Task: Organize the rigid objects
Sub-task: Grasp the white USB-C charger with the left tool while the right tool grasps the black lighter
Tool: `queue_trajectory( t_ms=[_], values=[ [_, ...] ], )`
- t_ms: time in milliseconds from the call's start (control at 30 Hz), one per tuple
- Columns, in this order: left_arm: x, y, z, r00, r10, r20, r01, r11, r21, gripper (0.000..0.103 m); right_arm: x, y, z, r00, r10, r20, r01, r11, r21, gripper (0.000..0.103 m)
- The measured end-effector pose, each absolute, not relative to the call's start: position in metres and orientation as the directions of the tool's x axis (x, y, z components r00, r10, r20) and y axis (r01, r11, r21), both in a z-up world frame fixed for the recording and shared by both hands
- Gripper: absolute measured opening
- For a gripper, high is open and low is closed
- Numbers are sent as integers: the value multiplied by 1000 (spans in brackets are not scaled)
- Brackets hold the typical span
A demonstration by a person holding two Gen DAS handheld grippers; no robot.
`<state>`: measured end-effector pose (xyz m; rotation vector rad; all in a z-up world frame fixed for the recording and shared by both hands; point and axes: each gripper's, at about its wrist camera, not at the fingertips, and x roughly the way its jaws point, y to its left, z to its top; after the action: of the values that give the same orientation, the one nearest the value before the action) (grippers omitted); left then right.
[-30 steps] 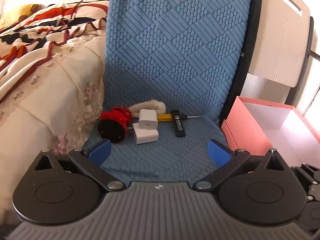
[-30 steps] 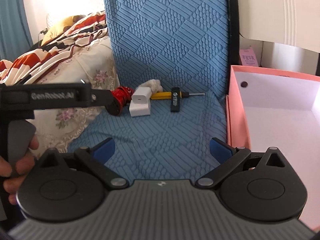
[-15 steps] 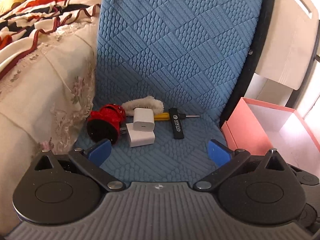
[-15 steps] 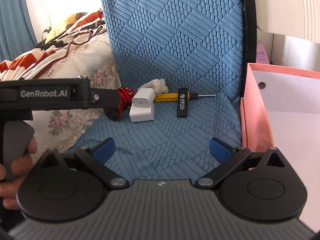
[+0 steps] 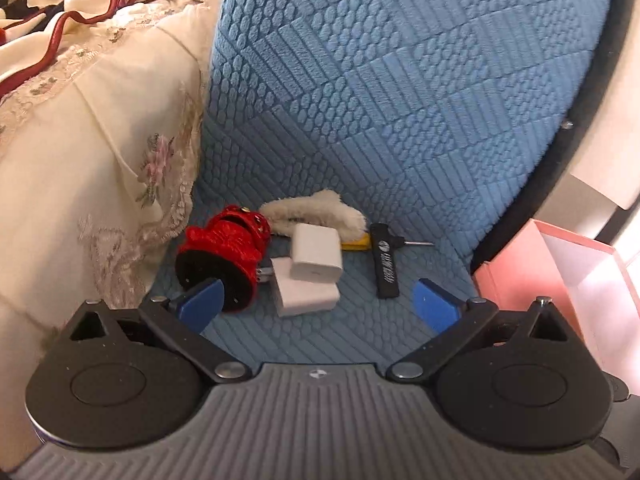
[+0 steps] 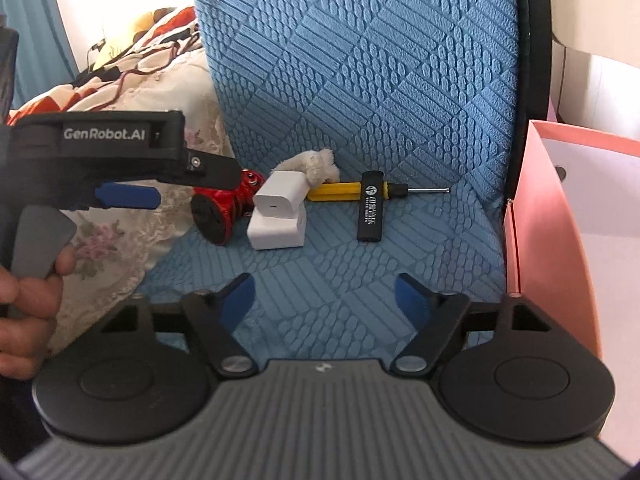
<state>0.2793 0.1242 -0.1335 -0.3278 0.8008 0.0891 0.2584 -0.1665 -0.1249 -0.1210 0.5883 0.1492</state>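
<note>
Blue quilted chair seat (image 5: 320, 332) holding: red toy (image 5: 224, 252), two white chargers (image 5: 308, 276), yellow screwdriver (image 6: 348, 191), possibly a black lighter (image 6: 370, 212). Left gripper (image 5: 318, 304) hanging apart, empty; right gripper (image 6: 325, 296) closing on nothing.

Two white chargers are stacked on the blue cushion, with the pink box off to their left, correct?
Not quite. The white chargers are stacked on the blue cushion, but the pink box stands to their right, as the right wrist view shows.

Blue quilted chair (image 5: 400, 100) beside floral bedspread (image 5: 80, 160), sunlit.
</note>
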Motion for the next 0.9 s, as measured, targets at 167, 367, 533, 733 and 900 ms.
queue_trajectory(
  t_ms=[167,367,533,733,900],
  values=[
    [300,141,-140,685,-45,-727,-200,948,-248,95,280,-177,-128,808,103,-581,-155,987,-41,62],
    [327,152,-153,655,-72,-752,-218,935,-280,86,308,-190,-131,780,104,-617,-121,993,15,42],
    [345,147,-158,648,-68,-758,-197,947,-254,86,334,-191,-135,781,84,-619,-108,994,0,42],
    [347,142,-152,678,-78,-731,-141,962,-233,68,360,-183,-142,774,59,-630,-115,992,-49,43],
    [346,139,-150,691,-161,-705,-90,948,-305,61,369,-178,-147,764,54,-643,-136,988,-78,43]
  ],
)
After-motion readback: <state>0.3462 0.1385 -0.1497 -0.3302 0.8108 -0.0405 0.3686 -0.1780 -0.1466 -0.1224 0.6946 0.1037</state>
